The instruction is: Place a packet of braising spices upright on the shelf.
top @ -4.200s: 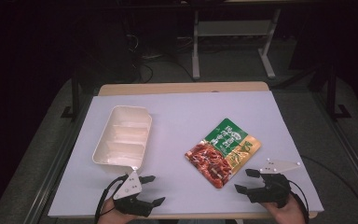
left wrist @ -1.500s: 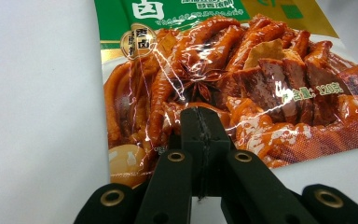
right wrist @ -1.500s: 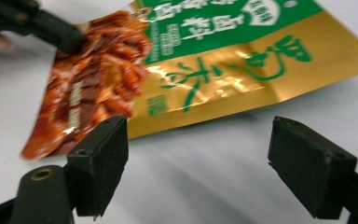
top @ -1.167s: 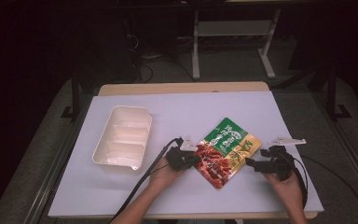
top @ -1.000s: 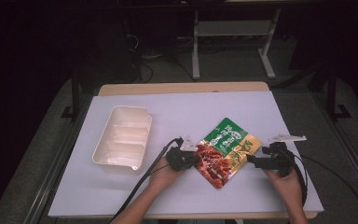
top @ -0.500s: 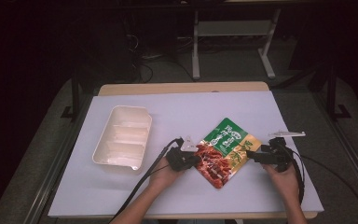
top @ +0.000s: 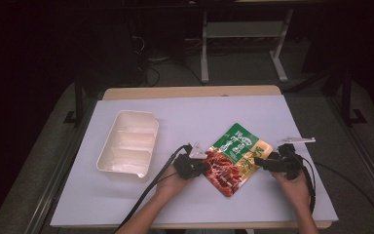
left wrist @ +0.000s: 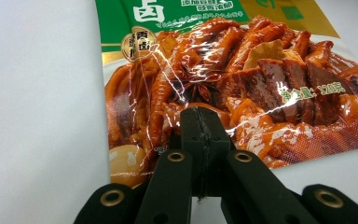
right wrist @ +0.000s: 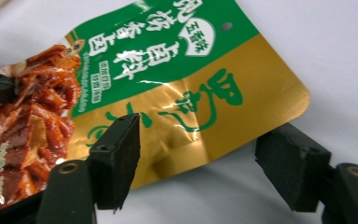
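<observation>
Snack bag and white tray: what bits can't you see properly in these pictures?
- Snack bag: in the left gripper view its top is cut off by the frame edge, and the shut left tongs cover its near edge.
- In the right gripper view one jaw of the open right tongs covers part of the gold area.
- White tray: in the high view, too small and pale to tell what, if anything, is inside.

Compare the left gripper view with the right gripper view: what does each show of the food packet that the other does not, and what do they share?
Left gripper view: the left gripper shut on the food packet at its red pictured end. Right gripper view: the right gripper open, its fingers spread astride the gold edge, and a punched hole in the green band. Both: the glossy packet lying on the white table.
</observation>
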Available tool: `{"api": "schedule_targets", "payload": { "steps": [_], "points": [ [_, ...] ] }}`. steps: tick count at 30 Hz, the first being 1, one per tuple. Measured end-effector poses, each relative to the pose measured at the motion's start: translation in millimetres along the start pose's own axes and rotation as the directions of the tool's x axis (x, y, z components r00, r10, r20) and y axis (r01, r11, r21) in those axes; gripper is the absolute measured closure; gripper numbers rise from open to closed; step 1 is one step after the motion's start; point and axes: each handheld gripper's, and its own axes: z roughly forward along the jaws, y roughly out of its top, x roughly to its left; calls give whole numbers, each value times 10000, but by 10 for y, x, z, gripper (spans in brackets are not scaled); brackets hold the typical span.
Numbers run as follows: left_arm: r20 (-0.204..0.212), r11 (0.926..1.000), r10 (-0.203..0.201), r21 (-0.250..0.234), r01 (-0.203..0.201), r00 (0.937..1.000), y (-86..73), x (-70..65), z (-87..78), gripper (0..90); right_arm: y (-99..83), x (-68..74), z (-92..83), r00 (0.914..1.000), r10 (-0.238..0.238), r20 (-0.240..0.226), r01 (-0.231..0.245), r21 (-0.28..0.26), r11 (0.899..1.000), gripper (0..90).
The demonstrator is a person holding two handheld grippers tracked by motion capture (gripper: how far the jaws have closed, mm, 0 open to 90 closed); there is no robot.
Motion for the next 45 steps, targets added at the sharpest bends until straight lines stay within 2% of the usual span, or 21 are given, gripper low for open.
{"api": "schedule_targets", "payload": {
  "steps": [3, 6, 11, 14, 23, 28, 33, 36, 37, 38, 39, 41, 45],
  "points": [
    [-15, 10000, -7, 6, 7, 10000, 1, -2, 0, 900, 7, 47, -15, 9990, -31, -436, 21, -227, 9997, 398],
    [-30, 10000, 2, 20, -2, 10000, 1, -3, -1, 900, 15, 77, -23, 9984, -166, -538, 147, -354, 9993, 497],
    [-47, 10000, 29, 15, -29, 10000, 2, -7, 0, 900, -2, 67, 17, 9983, -139, -561, 136, -58, 9999, 631],
    [-41, 10000, 31, 20, -31, 10000, 3, -6, 1, 900, 4, 70, 22, 9968, -92, -798, 86, -81, 9999, 708],
    [-51, 10000, 9, 24, -9, 10000, 6, -11, 3, 900, 72, 155, 189, 9932, -165, -1150, 191, 219, 9996, 703],
    [-71, 10000, 72, 69, -71, 9999, 8, -9, 0, 900, 106, 195, 266, 9933, -129, -1147, 173, 376, 9991, 704],
    [-99, 9998, 171, 84, -170, 9998, 14, -16, 2, 900, 125, 196, 321, 9926, 4, -1216, 41, 368, 9993, 750],
    [-126, 9998, 197, 50, -196, 9997, 11, -23, 4, 900, 127, 198, 314, 9934, -77, -1145, 114, 311, 9995, 823],
    [-178, 9994, 338, 66, -337, 9993, 9, -28, 2, 900, 127, 194, 309, 9936, -23, -1133, 58, 300, 9995, 856],
    [-178, 9994, 338, 66, -337, 9993, 9, -28, 2, 900, 127, 194, 309, 9936, -23, -1133, 58, 300, 9995, 856],
    [-368, 9975, 707, 79, -705, 9968, 5, -57, 0, 900, 127, 188, 291, 9927, -51, -1206, 78, 218, 9997, 885],
    [-456, 9977, 673, 29, -672, 9967, 2, -67, 0, 900, 130, 188, 275, 9921, -21, -1251, 40, 151, 9999, 888],
    [-303, 9990, 433, -95, -436, 9986, -19, -30, -24, 882, 148, 180, 217, 9890, -63, -1476, 46, -118, 9999, 889]
  ]
}}
